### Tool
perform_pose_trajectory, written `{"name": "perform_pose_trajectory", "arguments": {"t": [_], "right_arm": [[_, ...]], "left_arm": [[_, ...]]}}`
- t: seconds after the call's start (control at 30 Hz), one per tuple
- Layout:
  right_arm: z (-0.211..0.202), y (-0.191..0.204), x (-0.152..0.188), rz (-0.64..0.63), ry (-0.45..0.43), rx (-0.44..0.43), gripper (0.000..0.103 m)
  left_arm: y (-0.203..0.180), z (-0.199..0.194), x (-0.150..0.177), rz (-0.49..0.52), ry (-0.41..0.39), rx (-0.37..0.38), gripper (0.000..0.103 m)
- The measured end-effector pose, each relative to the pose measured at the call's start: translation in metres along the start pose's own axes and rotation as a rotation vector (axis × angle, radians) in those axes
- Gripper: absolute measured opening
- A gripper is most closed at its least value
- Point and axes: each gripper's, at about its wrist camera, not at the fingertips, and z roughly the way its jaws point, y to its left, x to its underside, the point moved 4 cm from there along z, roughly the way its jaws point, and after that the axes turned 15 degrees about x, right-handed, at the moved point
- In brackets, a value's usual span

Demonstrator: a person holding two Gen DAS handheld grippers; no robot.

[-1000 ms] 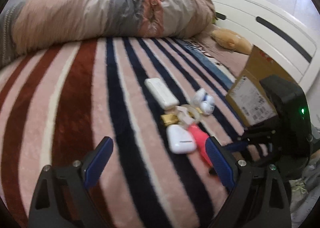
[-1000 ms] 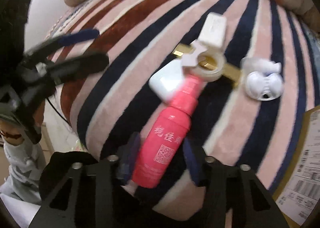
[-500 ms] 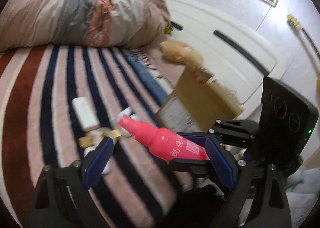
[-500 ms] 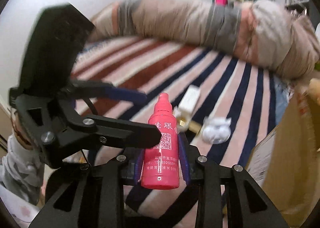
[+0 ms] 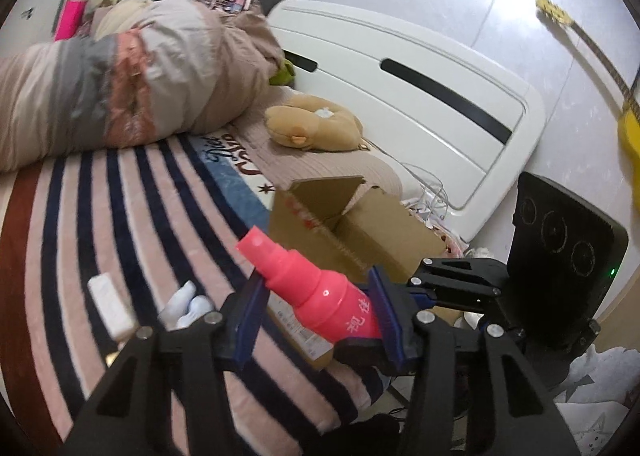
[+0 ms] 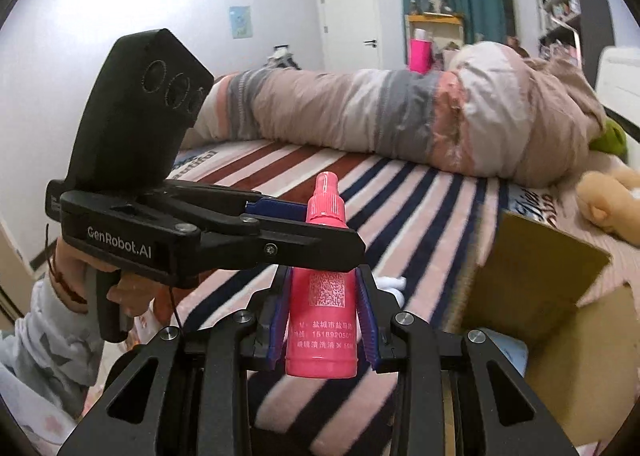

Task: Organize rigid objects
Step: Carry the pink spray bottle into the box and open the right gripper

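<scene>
A pink spray bottle [image 6: 323,296] is held upright in the air by my right gripper [image 6: 322,320], which is shut on its lower body. In the left wrist view the same bottle [image 5: 316,288] lies between the two blue pads of my left gripper [image 5: 316,316]; the pads have closed in on its upper body. The left gripper [image 6: 280,228] reaches in from the left in the right wrist view. An open cardboard box [image 5: 360,232] stands on the bed just behind the bottle; it also shows in the right wrist view [image 6: 560,296].
A white case [image 5: 110,306] and a white-blue object [image 5: 186,304] lie on the striped blanket [image 5: 120,216]. A rolled duvet [image 6: 400,120] and a plush toy [image 5: 312,128] lie farther back. The white headboard [image 5: 420,96] is on the right.
My right gripper lifted the pink bottle off the blanket and turned it upright. My left gripper swung right toward it and narrowed its jaws around the bottle.
</scene>
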Motion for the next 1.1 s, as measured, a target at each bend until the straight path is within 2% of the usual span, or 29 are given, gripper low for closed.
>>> {"name": "perform_pose_trajectory", "arguments": {"t": [0.3, 0.43, 0.73, 0.9, 1.1], "right_arm": [[-0.027, -0.076, 0.002, 0.162, 0.035, 0.041, 0.027], [-0.035, -0.102, -0.001, 0.249, 0.031, -0.004, 0.027], [-0.032, -0.087, -0.009, 0.273, 0.009, -0.144, 0.027], [-0.031, -0.088, -0.01, 0.27, 0.022, -0.121, 0.027], [-0.017, -0.113, 0.011, 0.325, 0.116, -0.049, 0.027]], "left_arm": [[-0.028, 0.069, -0.043, 0.072, 0.107, 0.048, 0.048], [-0.041, 0.078, -0.057, 0.113, 0.125, 0.054, 0.047], [-0.045, 0.054, -0.059, 0.133, 0.136, -0.037, 0.046], [-0.042, 0.067, -0.059, 0.127, 0.16, -0.034, 0.046], [-0.031, 0.116, -0.053, 0.104, 0.287, -0.024, 0.046]]}}
